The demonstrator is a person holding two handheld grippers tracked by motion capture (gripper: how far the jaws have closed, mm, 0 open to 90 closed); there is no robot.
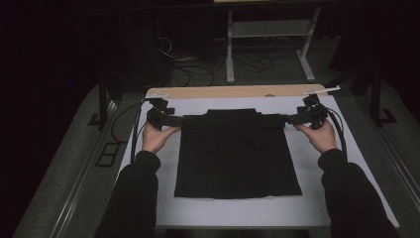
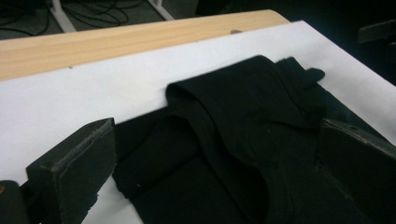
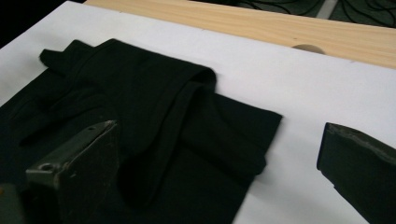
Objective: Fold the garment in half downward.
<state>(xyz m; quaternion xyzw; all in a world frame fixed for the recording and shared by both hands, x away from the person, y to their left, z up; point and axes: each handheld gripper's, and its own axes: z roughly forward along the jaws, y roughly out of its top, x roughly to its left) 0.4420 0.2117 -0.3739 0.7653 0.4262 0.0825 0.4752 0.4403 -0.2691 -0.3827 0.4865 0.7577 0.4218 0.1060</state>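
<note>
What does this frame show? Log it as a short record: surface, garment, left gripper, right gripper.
surface: white sheet over a wooden table
garment: black garment lying flat, sleeves folded inward
left gripper: left gripper at the garment's upper left corner, jaws open, cloth between them but not pinched
right gripper: right gripper at the upper right corner, jaws open

garment (image 1: 237, 158) on sheet (image 1: 317, 208), left gripper (image 1: 174, 120) and right gripper (image 1: 292, 119) flanking
</note>
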